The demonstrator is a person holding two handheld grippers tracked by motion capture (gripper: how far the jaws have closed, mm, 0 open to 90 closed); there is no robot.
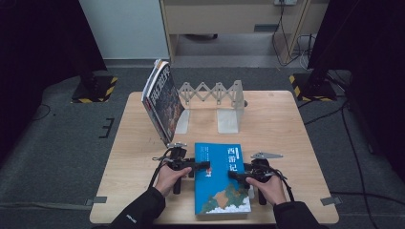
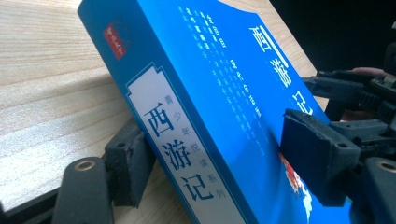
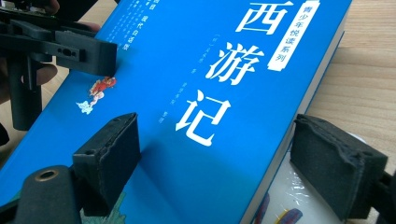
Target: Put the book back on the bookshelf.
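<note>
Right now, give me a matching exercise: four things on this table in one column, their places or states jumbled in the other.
1. blue book
2. dark-covered book
3. metal book rack
4. left tool

a. at the table's far edge
b. leaning tilted against the rack's left end
c. lying flat on the near side
d. jaws over the blue book's spine edge

Pairs: 1-c, 2-b, 3-a, 4-d

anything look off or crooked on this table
Yes: the book at the back leans steeply against the folding metal rack instead of standing upright in it. The blue book lies flat, with the left gripper and right gripper at its sides.
</note>
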